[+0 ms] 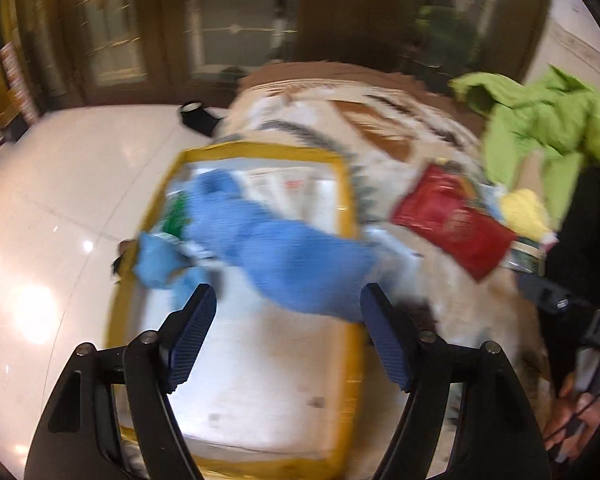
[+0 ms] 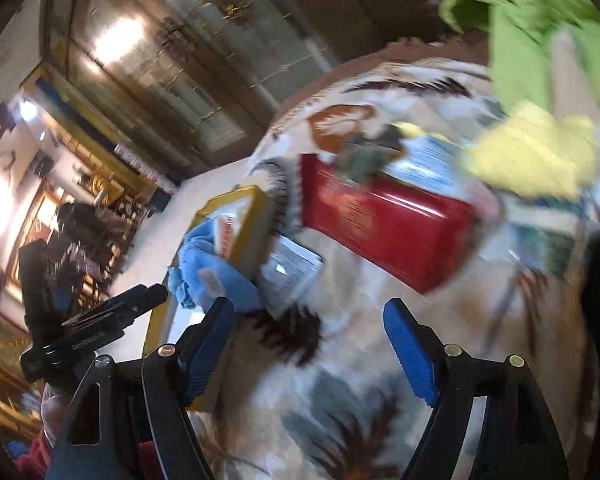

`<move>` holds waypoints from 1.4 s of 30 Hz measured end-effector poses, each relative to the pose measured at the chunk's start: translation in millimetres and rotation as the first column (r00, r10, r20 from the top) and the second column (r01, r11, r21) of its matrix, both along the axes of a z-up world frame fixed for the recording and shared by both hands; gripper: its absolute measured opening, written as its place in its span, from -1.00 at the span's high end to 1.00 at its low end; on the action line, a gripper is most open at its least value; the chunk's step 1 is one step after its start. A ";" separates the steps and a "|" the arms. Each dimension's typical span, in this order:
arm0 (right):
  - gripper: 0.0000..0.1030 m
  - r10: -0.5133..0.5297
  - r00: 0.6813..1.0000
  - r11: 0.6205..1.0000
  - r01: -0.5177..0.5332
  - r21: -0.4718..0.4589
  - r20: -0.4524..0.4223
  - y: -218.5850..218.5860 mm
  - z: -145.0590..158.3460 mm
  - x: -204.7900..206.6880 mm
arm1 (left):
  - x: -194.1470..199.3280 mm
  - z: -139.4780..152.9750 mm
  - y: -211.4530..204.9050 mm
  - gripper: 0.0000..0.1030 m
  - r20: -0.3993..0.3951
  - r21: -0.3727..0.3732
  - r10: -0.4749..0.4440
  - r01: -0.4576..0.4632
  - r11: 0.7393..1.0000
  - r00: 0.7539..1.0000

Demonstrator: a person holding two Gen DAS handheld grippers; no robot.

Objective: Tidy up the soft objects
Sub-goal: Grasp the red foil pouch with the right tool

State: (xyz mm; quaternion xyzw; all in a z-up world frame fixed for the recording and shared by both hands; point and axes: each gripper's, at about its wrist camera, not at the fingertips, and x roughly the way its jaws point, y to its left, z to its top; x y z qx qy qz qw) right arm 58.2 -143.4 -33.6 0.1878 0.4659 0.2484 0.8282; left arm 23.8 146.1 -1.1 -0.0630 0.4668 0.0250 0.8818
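A blue cloth [image 1: 276,252] lies draped over the rim of a yellow-edged box [image 1: 342,184], just ahead of my left gripper [image 1: 288,300], which is open and holds nothing. In the right wrist view the same blue cloth [image 2: 216,268] hangs at the box [image 2: 252,216] corner, left of my right gripper [image 2: 310,312], open over the patterned blanket [image 2: 340,380]. A yellow cloth [image 2: 536,152] and a lime green garment [image 2: 540,40] lie at the far right. The yellow cloth [image 1: 526,210] and green garment [image 1: 548,120] also show in the left wrist view. Both views are blurred.
A red flat packet [image 1: 456,220] lies on the blanket [image 1: 380,120] beside papers; the red packet [image 2: 384,220] partly covers a clear plastic pouch [image 2: 292,272]. Glossy white floor [image 1: 60,200] lies left of the box. A hand [image 1: 568,420] shows at lower right. Wooden glass cabinets stand behind.
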 end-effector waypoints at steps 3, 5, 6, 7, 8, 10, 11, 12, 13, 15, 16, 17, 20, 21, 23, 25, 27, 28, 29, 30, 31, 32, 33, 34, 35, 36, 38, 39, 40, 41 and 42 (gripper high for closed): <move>-0.56 -0.038 0.999 0.998 0.039 0.039 -0.039 -19.0 -8.0 -1.2 | 7.2 3.2 -34.4 -0.44 0.008 0.010 -0.096 0.096 0.995 0.995; -0.56 -0.046 0.998 0.998 0.047 0.037 -0.036 -22.2 -7.1 -0.8 | 14.0 2.6 -54.3 -0.45 0.010 0.011 -0.159 0.159 0.987 0.987; -0.56 -0.046 0.999 0.998 0.046 0.030 -0.025 -22.4 -5.0 -0.3 | 19.7 0.5 -64.7 -0.45 0.008 0.009 -0.196 0.196 0.980 0.980; -0.56 -0.044 0.999 0.999 0.045 0.023 -0.016 -21.8 -2.6 0.2 | 24.3 -1.8 -72.0 -0.45 0.003 0.012 -0.220 0.220 0.975 0.975; -0.56 -0.043 0.999 0.999 0.043 0.018 -0.010 -21.6 -1.1 -0.2 | 31.0 -5.7 -81.2 -0.45 -0.003 0.015 -0.255 0.255 0.967 0.967; -0.56 -0.042 0.999 0.999 0.042 0.013 -0.002 -22.0 0.6 1.1 | 41.3 -13.9 -91.2 -0.45 -0.015 0.015 -0.296 0.296 0.955 0.955; -0.56 -0.045 0.999 0.999 0.045 0.014 -0.001 -22.7 1.5 1.7 | 47.0 -18.9 -96.0 -0.45 -0.026 0.021 -0.315 0.315 0.949 0.949; -0.56 -0.049 0.999 0.999 0.049 0.016 -0.001 -23.4 0.8 2.3 | 52.0 -24.2 -100.6 -0.45 -0.036 0.023 -0.335 0.336 0.942 0.941; -0.56 -0.053 0.999 0.998 0.053 0.019 -0.003 -25.2 0.1 3.9 | 58.9 -30.7 -103.8 -0.45 -0.051 0.025 -0.356 0.358 0.933 0.933; -0.55 -0.064 0.998 0.998 0.065 0.011 -0.011 -27.8 -2.8 7.6 | 65.7 -39.9 -107.2 -0.45 -0.086 0.027 -0.375 0.379 0.925 0.923; -0.56 -0.069 0.997 0.998 0.069 0.007 -0.017 -29.5 -4.4 9.1 | 68.5 -43.8 -108.1 -0.44 -0.096 0.022 -0.384 0.388 0.922 0.918; -0.56 -0.077 0.997 0.997 0.077 0.002 -0.025 -30.6 -6.7 11.5 | 71.7 -47.6 -108.8 -0.44 -0.107 0.028 -0.390 0.395 0.918 0.915; -0.56 -0.094 0.995 0.996 0.093 -0.015 -0.044 -32.6 -13.1 19.1 | 77.9 -57.5 -107.9 -0.45 -0.143 0.060 -0.382 0.393 0.917 0.913; -0.56 -0.098 0.994 0.995 0.097 -0.024 -0.046 -32.6 -14.8 21.8 | 79.8 -60.0 -106.3 -0.44 -0.151 0.060 -0.377 0.389 0.919 0.914; -0.55 -0.104 0.993 0.994 0.102 -0.043 -0.051 -32.3 -18.0 26.4 | 81.7 -64.5 -102.6 -0.44 -0.164 0.066 -0.365 0.380 0.923 0.916; -0.55 -0.113 0.992 0.992 0.110 -0.055 -0.058 -33.6 -20.5 29.4 | 84.0 -68.4 -102.5 -0.44 -0.167 0.069 -0.366 0.381 0.922 0.916; -0.56 -0.119 0.991 0.991 0.115 -0.064 -0.062 -35.2 -21.6 32.1 | 85.5 -70.0 -105.8 -0.44 -0.170 0.085 -0.374 0.392 0.916 0.912; -0.56 -0.120 0.991 0.991 0.116 -0.070 -0.058 -35.7 -21.2 33.2 | 85.9 -70.3 -106.6 -0.44 -0.172 0.085 -0.377 0.395 0.915 0.910; -0.56 -0.119 0.992 0.990 0.114 -0.080 -0.052 -35.3 -19.9 34.7 | 86.7 -71.0 -106.9 -0.44 -0.175 0.078 -0.379 0.397 0.915 0.909; -0.56 -0.115 0.992 0.989 0.111 -0.094 -0.045 -34.5 -18.8 36.1 | 87.8 -72.0 -107.4 -0.44 -0.181 0.074 -0.382 0.400 0.913 0.906; -0.56 -0.109 0.993 0.988 0.104 -0.112 -0.039 -33.1 -17.4 38.6 | 88.4 -72.6 -107.8 -0.44 -0.183 0.075 -0.384 0.403 0.912 0.905; -0.56 -0.098 0.995 0.988 0.093 -0.127 -0.034 -31.4 -16.0 42.1 | 89.2 -73.2 -108.1 -0.44 -0.186 0.077 -0.387 0.406 0.911 0.903; -0.56 -0.084 0.996 0.987 0.079 -0.140 -0.031 -29.7 -15.1 46.3 | 89.6 -74.0 -108.0 -0.44 -0.189 0.074 -0.393 0.412 0.908 0.900; -0.56 -0.072 0.997 0.986 0.067 -0.152 -0.029 -28.0 -14.4 50.3 | 90.5 -74.7 -107.9 -0.45 -0.190 0.071 -0.400 0.419 0.905 0.897; -0.56 -0.060 0.998 0.985 0.055 -0.163 -0.027 -26.6 -14.3 55.0 | 90.8 -75.0 -107.6 -0.45 -0.191 0.069 -0.407 0.425 0.902 0.894; -0.59 -0.048 0.998 0.984 0.042 -0.171 -0.030 -25.4 -15.1 59.3 | 91.7 -75.2 -107.6 -0.45 -0.192 0.068 -0.412 0.431 0.900 0.891; -0.64 -0.039 0.998 0.979 0.029 -0.204 -0.048 -23.6 -20.7 69.7 | 92.0 -76.5 -108.6 -0.47 -0.201 0.065 -0.433 0.453 0.889 0.878; -0.64 -0.041 0.998 0.977 0.028 -0.210 -0.057 -23.8 -24.0 72.9 | 91.4 -76.9 -109.6 -0.50 -0.203 0.068 -0.441 0.462 0.884 0.874; -0.64 -0.046 0.997 0.979 0.031 -0.202 -0.067 -25.0 -28.1 76.9 | 91.0 -77.6 -110.8 -0.52 -0.207 0.074 -0.449 0.471 0.879 0.869; -0.64 -0.050 0.996 0.981 0.035 -0.192 -0.072 -26.0 -30.2 78.9 | 89.7 -78.8 -112.5 -0.53 -0.211 0.083 -0.458 0.483 0.872 0.863; -0.64 -0.052 0.996 0.984 0.038 -0.174 -0.077 -26.8 -32.3 80.5 | 89.0 -79.5 -113.8 -0.54 -0.214 0.091 -0.463 0.490 0.867 0.860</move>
